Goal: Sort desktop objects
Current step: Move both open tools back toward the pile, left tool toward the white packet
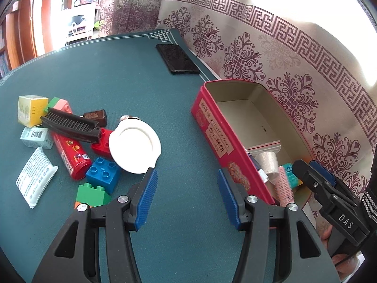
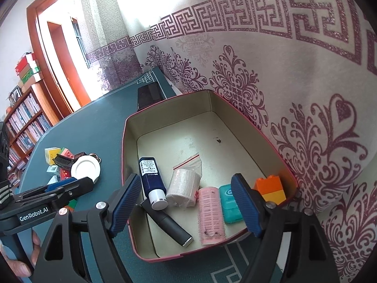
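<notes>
My left gripper is open over bare green mat, with nothing between its blue pads. Just left of it lies a white round lid, next to a pile with a blue brick, a red tube and a black comb. My right gripper stands open above the near end of the red tin box, its pads touching nothing. Inside the box lie a dark blue bottle, a bagged roll, a pink hair roller, a teal case and an orange brick.
A black flat case lies at the far end of the mat. A patterned curtain hangs close behind the box. A yellow carton, white packets and a green brick crowd the left. A bookshelf stands beyond the table.
</notes>
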Available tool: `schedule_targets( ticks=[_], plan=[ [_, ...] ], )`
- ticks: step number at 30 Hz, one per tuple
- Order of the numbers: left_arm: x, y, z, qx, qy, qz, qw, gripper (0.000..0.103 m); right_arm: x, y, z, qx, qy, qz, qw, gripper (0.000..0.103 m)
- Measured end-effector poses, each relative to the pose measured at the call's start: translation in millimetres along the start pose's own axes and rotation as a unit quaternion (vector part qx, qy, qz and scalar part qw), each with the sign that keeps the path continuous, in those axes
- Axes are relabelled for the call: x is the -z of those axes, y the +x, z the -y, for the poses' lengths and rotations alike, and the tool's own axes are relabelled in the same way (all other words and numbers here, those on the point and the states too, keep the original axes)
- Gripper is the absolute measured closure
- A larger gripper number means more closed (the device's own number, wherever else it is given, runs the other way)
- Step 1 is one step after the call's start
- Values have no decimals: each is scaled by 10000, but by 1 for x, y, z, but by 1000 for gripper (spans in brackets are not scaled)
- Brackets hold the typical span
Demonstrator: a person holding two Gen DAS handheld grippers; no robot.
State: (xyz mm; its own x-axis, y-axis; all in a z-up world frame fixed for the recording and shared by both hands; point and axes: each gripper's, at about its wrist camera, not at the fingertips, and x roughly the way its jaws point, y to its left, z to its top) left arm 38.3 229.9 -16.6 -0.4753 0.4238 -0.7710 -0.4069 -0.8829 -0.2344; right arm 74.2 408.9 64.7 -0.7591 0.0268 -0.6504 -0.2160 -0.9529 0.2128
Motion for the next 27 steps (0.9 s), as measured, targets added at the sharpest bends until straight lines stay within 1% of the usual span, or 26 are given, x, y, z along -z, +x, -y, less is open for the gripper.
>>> schedule_targets(
  ticks=[9, 10, 11, 13, 17, 20, 26, 27],
  plan=[
    [3, -12, -34, -138, -222, 73, 9996, 46, 5, 2, -16, -409, -12, -143, 9991, 16],
    [3, -15, -39, -162, -250, 95, 9995, 46, 6, 2, -18, -458, -24, -167, 9988, 14],
    [3, -17, -43, -187, -282, 114, 9994, 46, 6, 2, -21, -501, -39, -186, 9986, 8],
    [3, -21, -54, -240, -357, 146, 9990, 46, 8, 1, -27, -557, -68, -164, 9983, 0],
    [2, -32, -78, -405, -468, 211, 9979, 46, 9, -3, -42, -646, -181, -128, 9977, 0],
    [-2, -44, -99, -628, -504, 246, 9964, 46, 11, -5, -52, -720, -210, -108, 9971, 0],
    [-12, -60, -141, -989, -623, 216, 9929, 46, 17, -1, -74, -933, -316, -269, 9948, 0],
    [-1, -55, -147, -1045, -627, 203, 9923, 46, 18, 1, -79, -963, -359, -306, 9942, 0]
  ],
)
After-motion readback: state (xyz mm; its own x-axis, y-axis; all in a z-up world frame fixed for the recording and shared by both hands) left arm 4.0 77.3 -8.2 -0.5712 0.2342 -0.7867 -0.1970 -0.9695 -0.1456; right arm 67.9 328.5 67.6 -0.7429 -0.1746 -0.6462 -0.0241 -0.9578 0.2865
